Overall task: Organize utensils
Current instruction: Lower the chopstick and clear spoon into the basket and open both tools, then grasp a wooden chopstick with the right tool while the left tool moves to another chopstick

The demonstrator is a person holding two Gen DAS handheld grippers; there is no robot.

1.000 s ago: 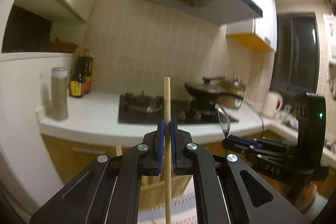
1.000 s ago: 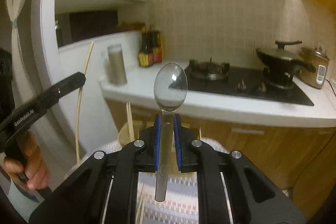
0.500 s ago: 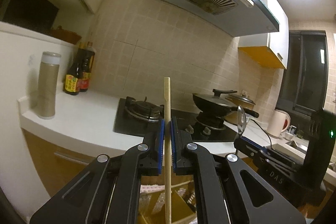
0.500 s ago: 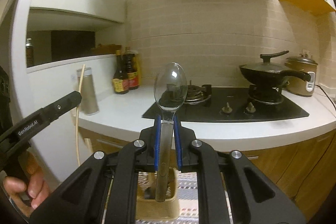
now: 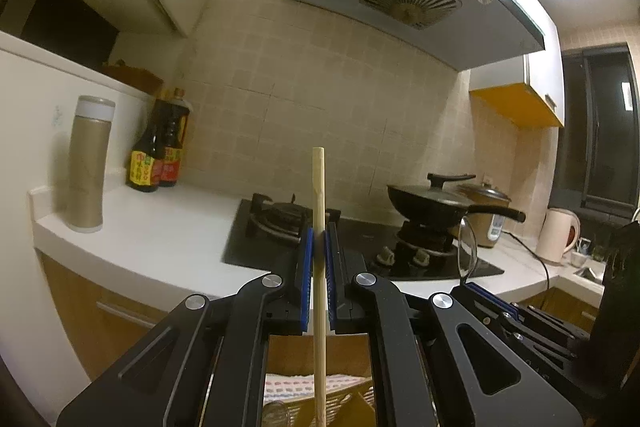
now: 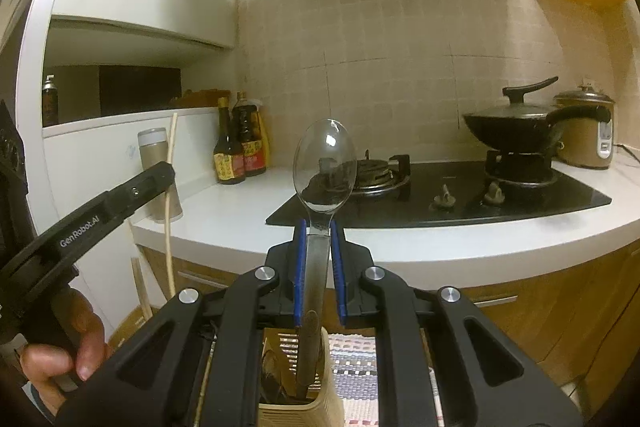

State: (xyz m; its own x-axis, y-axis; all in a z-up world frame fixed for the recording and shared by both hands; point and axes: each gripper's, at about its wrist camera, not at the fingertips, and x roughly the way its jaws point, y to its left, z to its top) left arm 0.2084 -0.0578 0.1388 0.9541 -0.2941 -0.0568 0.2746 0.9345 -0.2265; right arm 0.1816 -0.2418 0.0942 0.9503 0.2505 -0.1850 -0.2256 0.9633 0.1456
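Below the right gripper (image 6: 318, 267), a cream utensil holder (image 6: 298, 411) stands on a striped mat; the jaws pinch an upright metal spoon (image 6: 324, 163), handle already dipping inside. Lower it straight before letting go. Alongside, the left gripper (image 5: 318, 283) clamps a vertical wooden chopstick (image 5: 318, 187). Beyond lies the white counter (image 6: 420, 239).

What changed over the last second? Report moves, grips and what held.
Both grippers came down: the beige slotted utensil holder now shows under the right gripper, the metal spoon's handle at its mouth. The left gripper neared the white counter. Unchanged: the left clamps the wooden chopstick, the right clamps the spoon.
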